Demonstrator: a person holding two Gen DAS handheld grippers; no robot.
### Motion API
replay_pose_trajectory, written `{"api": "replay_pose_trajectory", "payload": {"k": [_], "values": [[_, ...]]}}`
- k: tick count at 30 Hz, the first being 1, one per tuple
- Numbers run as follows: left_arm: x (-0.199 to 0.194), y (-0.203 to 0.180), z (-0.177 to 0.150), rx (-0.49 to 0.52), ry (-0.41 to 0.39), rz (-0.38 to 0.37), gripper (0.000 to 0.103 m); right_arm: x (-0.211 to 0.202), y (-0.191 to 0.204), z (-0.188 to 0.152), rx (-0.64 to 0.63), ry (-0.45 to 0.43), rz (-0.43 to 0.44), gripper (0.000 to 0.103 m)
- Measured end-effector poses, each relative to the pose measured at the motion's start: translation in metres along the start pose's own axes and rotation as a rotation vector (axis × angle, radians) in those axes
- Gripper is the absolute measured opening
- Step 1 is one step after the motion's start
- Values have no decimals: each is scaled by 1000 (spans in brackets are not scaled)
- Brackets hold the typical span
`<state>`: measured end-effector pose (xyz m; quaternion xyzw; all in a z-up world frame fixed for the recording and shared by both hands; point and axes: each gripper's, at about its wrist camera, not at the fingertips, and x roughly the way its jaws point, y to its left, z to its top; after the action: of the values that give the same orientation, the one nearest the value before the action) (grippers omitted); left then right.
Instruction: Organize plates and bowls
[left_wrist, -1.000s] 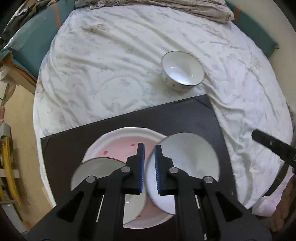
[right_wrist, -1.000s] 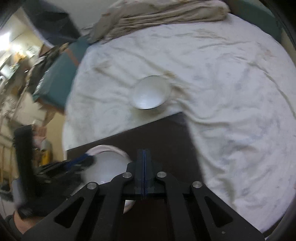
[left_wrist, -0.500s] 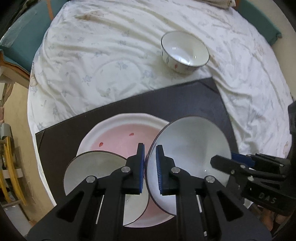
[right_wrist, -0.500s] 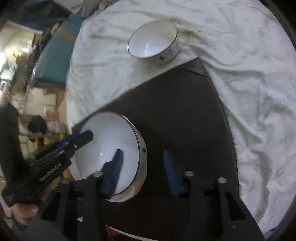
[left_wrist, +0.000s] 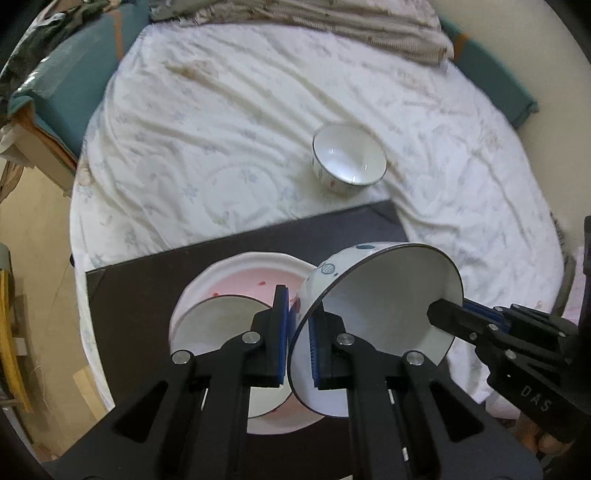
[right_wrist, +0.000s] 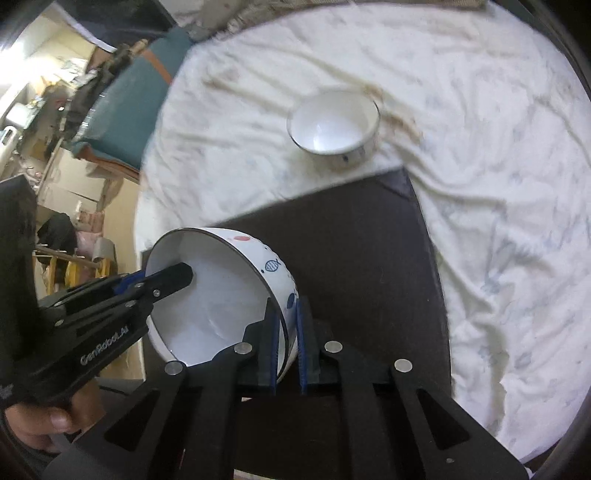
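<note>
Right wrist: bowl (right_wrist: 221, 295) rim between fingers (right_wrist: 301, 332).

A bed (left_wrist: 229, 122) with a white floral sheet carries a dark board (left_wrist: 147, 295) and a white bowl (left_wrist: 349, 162) just beyond it.

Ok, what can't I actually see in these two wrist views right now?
Pink plate: left wrist view, near half hidden by the left gripper and the tilted bowl; right wrist view, not visible.
Base of the tilted bowl: hidden in both views.
Far bowl: right wrist view, blurred, pattern unreadable.
Hand: right wrist view, cut off by the frame edge.
</note>
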<state>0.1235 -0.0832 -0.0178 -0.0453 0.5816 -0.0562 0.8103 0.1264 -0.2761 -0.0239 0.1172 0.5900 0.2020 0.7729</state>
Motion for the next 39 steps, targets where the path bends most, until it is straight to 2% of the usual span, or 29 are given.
{"api": "replay_pose_trajectory", "payload": {"k": [4, 8, 13, 18, 27, 33, 39], "values": [[-21, 21, -11, -12, -25, 7, 7, -17, 24, 1, -37, -46, 18, 10], [-27, 49, -26, -43, -7, 14, 7, -8, 52, -2, -72, -38, 29, 10], [-15, 89, -37, -102, 13, 20, 7, 17, 80, -15, -103, 7, 57, 10], [3, 107, -44, -124, 63, -14, 7, 42, 104, -18, -144, 43, 16, 10], [22, 101, -41, -114, 103, -18, 7, 65, 97, -18, -124, 95, -6, 9], [37, 94, -39, -105, 139, 3, 8, 79, 77, -14, -50, 140, -7, 9], [42, 102, -39, -148, 158, -17, 11, 90, 66, -14, -13, 182, 16, 11]]}}
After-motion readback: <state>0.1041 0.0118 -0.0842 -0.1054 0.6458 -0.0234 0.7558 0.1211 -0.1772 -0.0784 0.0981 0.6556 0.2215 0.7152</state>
